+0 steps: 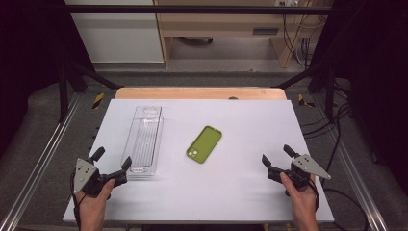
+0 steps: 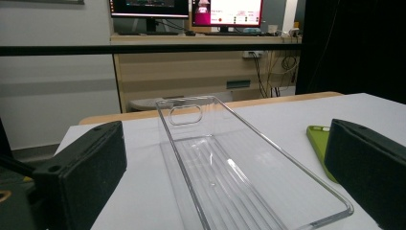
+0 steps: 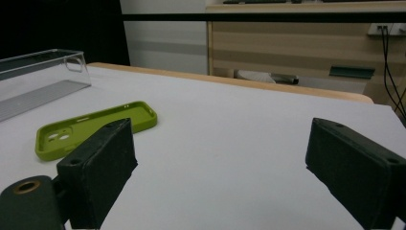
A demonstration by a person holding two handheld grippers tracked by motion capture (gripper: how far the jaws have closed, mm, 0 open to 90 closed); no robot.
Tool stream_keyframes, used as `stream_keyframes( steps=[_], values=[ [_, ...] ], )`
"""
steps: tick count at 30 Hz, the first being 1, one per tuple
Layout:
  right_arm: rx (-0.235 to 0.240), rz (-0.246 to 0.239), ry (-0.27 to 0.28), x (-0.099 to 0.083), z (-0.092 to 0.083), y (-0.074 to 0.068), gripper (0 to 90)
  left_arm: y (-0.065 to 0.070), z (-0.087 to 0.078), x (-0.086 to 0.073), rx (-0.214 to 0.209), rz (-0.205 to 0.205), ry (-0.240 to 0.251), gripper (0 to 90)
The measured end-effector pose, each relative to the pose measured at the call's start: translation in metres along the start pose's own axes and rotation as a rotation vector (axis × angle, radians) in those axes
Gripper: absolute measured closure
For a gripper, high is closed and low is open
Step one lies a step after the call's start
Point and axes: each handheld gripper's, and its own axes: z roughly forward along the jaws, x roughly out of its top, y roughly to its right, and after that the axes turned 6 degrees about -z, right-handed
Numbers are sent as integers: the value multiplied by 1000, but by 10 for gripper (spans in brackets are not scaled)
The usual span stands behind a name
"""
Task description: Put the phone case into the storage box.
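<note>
High view: green phone case [image 1: 204,144] lies between both spread-jawed hand-held grippers, untouched.

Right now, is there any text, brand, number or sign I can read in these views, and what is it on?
None can be read.
Two monitors in the left gripper view: content too blurred.
Green phone case: no marking visible.
Clear plastic bin: no label visible.

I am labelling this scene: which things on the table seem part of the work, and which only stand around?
Likely part of the work:
- green phone case
- clear plastic bin

Only around:
- monitors
- wooden desk
- wall cables
</note>
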Motion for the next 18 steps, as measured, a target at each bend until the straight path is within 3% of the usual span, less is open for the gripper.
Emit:
stream_keyframes(
  steps=[5, 9, 18],
  values=[
    [-18, 10, -62, -1, 4, -3, 121, 0, 1, 0, 1, -11, 7, 3],
    [2, 8, -95, 5, 7, -5, 130, 0, 1, -2, 8, -13, 2, 3],
    [39, -76, -198, 33, 28, -6, 146, -1, 0, -3, 14, -20, 0, 4]
  ],
)
